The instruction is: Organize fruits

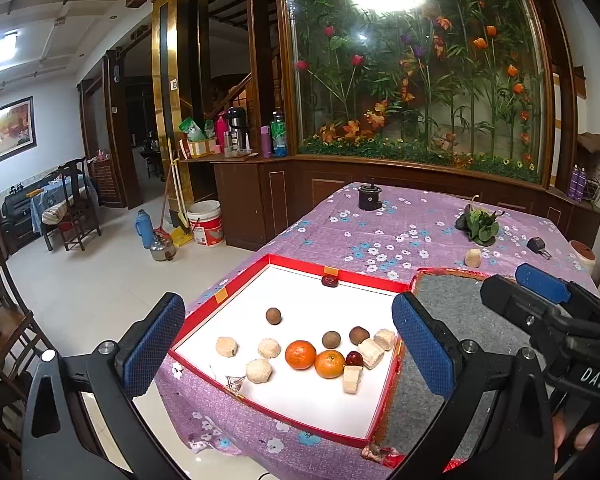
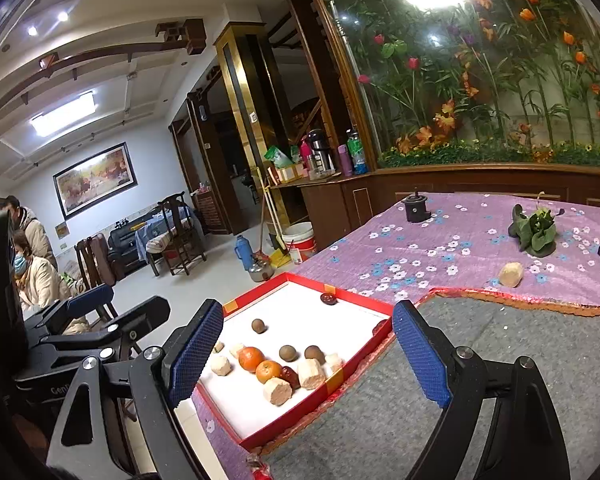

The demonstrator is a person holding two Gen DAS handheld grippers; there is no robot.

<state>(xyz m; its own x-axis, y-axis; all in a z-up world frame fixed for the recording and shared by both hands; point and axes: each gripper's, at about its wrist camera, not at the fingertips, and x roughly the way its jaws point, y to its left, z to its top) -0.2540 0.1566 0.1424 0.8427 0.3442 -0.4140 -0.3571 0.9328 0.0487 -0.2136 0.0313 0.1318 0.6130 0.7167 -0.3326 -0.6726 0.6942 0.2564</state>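
hovering above the near edge of the surface, the left gripper has its jaws spread wide with nothing between them, and the red-walled tray with its white floor shows in the gap. the right gripper is likewise wide open and empty, held over the grey felt mat just beside the tray's right wall. inside the tray, two mandarins lie touching, a red date sits against the right one, and pale peeled chunks cluster near it and to the left. three brown round fruits lie farther in, and another dark date rests at the far wall. one pale chunk lies outside on the purple floral cloth, near a leafy green bunch. a small black cylinder stands at the far edge.
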